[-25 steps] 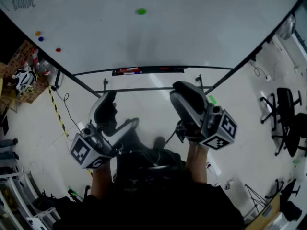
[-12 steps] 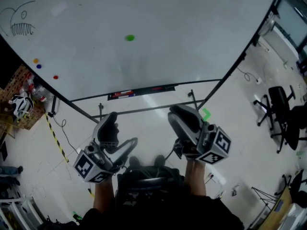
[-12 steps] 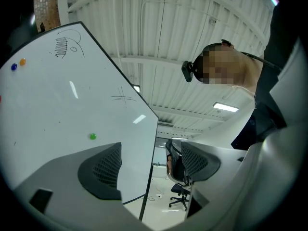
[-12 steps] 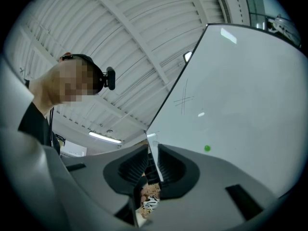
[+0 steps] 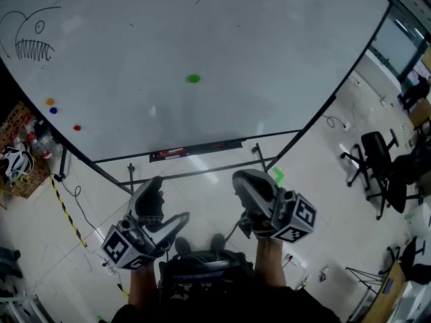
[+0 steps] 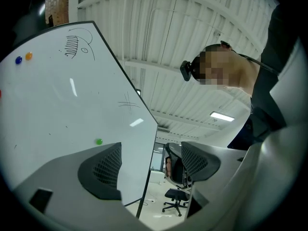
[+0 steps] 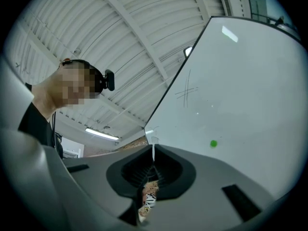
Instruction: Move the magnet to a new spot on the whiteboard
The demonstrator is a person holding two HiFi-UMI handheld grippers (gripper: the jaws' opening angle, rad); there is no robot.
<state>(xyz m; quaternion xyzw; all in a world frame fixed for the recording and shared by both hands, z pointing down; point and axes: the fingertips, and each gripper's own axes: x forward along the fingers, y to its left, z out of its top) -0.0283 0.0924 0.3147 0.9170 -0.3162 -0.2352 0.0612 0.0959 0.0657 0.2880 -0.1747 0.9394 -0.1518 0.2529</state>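
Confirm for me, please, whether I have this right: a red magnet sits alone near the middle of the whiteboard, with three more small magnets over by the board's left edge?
Not quite. The lone magnet near the middle of the whiteboard is green, not red, as the head view shows. The rest stands: an orange magnet, a blue magnet and a red magnet sit by the board's left edge.

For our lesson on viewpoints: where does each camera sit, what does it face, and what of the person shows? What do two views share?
Head view: on the person's head, facing down at whiteboard, floor; forearms, left gripper and right gripper show.
Left gripper view: on that gripper, facing along open, empty jaws past the board's edge to an office chair; torso at right.
Right gripper view: on that gripper, facing board and ceiling; jaws closing on nothing; shoulder at left.
Both gripper views share the green magnet.
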